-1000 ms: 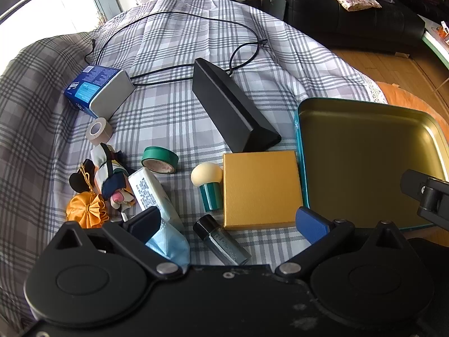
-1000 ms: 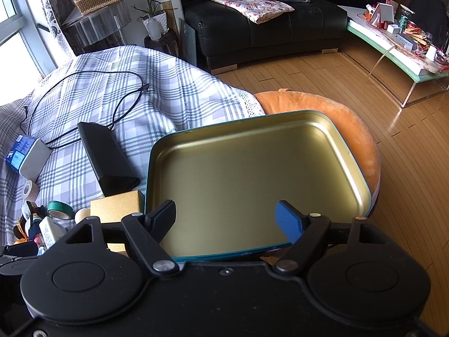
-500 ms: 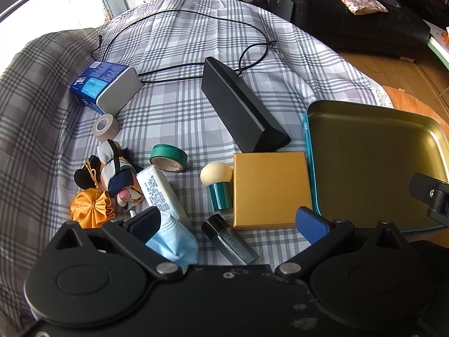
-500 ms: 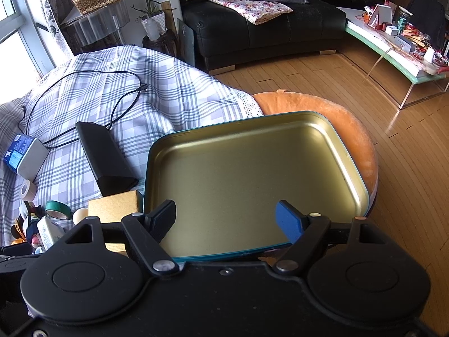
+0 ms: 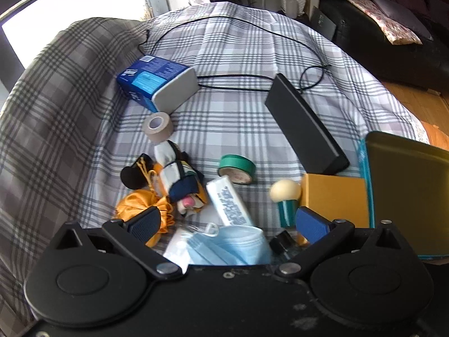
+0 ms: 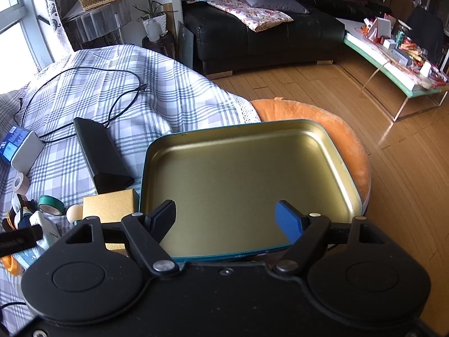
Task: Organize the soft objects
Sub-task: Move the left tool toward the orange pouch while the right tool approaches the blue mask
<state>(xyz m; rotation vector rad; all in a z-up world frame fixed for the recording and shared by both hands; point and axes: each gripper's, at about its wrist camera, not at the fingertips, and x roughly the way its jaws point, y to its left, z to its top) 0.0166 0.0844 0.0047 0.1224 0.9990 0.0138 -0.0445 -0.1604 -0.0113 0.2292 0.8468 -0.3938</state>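
Since a second ago the left tool [image 5: 227, 221] has come down and to the left over the clutter, so that the blue face mask [image 5: 228, 245] now lies between its spread fingers, which hold nothing; the right tool [image 6: 226, 217] stays open and unloaded over the tin tray [image 6: 348, 179], whose gold inside is bare.

Writing is scarce: the white packet [image 5: 228, 203] just beyond the mask carries dark print too blurred to read; the blue box [image 5: 148, 77], far from the mask toward the window, has white text, likewise unreadable.

Left of the mask lie an orange satin bow [image 5: 132, 206] and a small plush toy [image 5: 179, 178], touching each other; the left finger pad overlaps the bow in view, and contact cannot be told. Beyond the mask sit a green tape roll [image 5: 237, 167], a beige tape roll [image 5: 158, 126] and a long black case [image 5: 303, 129]; right of the mask stand a sponge-headed applicator [image 5: 286, 196], a gold box [image 5: 335, 199] and a dark-capped vial [image 5: 282, 243].

Everything rests on a checked blanket [image 5: 238, 42] crossed by a black cable [image 5: 233, 77]; the tray lies at the blanket's right edge, partly on an orange cushion [image 6: 348, 140]; behind it are a wooden floor [image 6: 407, 168], a black sofa [image 6: 266, 42] and a cluttered glass counter [image 6: 393, 64].

Bare blanket lies beyond the black case; the clutter around the mask is tightly packed.
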